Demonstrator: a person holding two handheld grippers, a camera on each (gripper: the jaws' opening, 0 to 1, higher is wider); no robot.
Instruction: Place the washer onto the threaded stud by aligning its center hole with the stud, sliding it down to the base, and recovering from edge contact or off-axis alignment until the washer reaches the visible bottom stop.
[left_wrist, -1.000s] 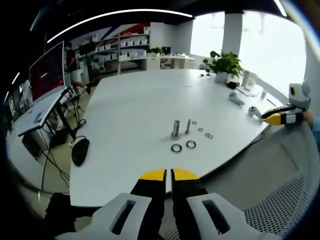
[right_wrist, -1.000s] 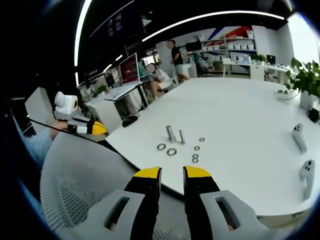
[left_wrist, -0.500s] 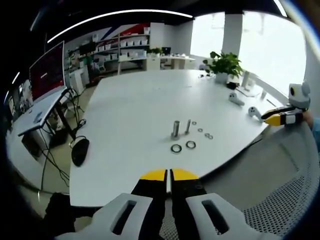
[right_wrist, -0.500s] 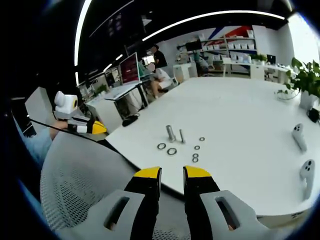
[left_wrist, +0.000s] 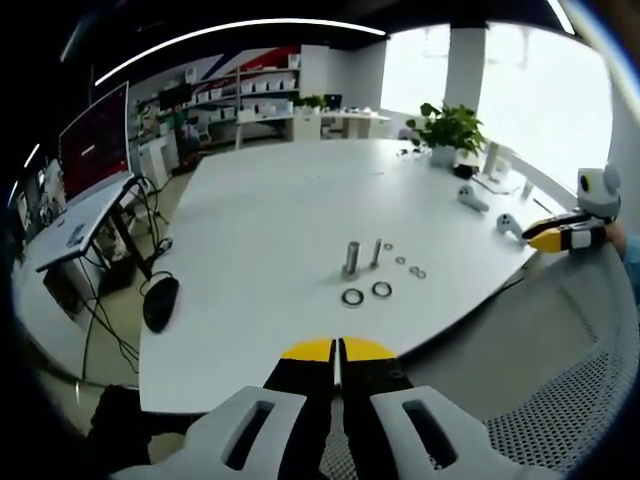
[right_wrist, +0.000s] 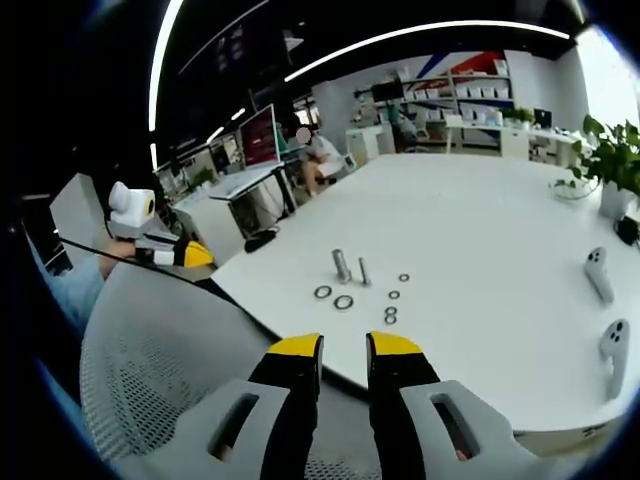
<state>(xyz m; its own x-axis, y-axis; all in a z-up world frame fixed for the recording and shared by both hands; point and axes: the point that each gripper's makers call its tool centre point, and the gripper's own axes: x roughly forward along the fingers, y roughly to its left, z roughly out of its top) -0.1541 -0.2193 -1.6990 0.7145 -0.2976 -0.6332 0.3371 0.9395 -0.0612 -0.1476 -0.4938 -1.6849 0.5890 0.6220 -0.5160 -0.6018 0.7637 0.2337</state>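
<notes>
In the left gripper view, the left tool (left_wrist: 337, 349) is hanging back off the white surface (left_wrist: 270, 215), pinched closed and carrying nothing. Two studs (left_wrist: 352, 257) are standing upright with washers (left_wrist: 352, 296) lying flat just beside them.

In the right gripper view, the right tool (right_wrist: 344, 346) is waiting with a gap between its tips, also carrying nothing. To do well, I think it should be picking one washer (right_wrist: 343, 302) by its edge and keeping it level over the stud (right_wrist: 341, 266). No writing is readable.
</notes>
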